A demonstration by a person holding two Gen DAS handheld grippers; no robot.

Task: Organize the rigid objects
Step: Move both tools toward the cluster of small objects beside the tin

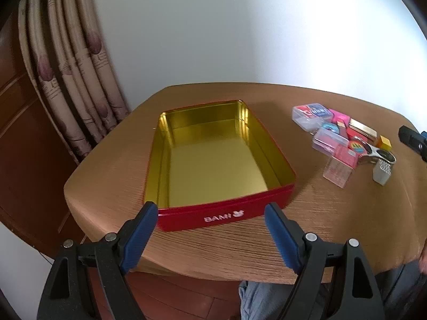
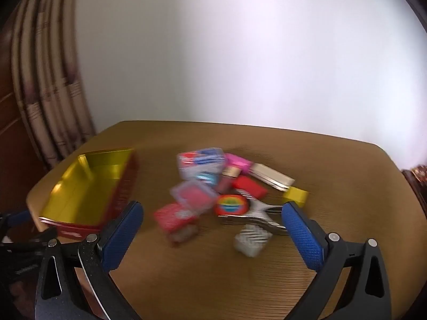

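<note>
A red tin box (image 1: 226,214) with a gold inside sits on the round wooden table, with nothing in it. My left gripper (image 1: 210,209) hovers open just before its near wall. To the right lies a heap of small items (image 1: 344,136): clear plastic cases, a pink box, a red block, a yellow cube, a metal tool and a white ribbed block. In the right wrist view, blurred, my right gripper (image 2: 212,210) stands open above the near side of that heap (image 2: 226,186), holding nothing. The white ribbed block (image 2: 252,240) lies nearest its fingers. The tin (image 2: 80,194) sits at left.
The wooden table (image 1: 240,245) ends in a curved edge close below my left gripper. A curtain (image 1: 72,80) and a dark wooden panel (image 1: 24,146) stand at left, a white wall behind. A person's trouser leg (image 1: 267,298) shows below the table edge.
</note>
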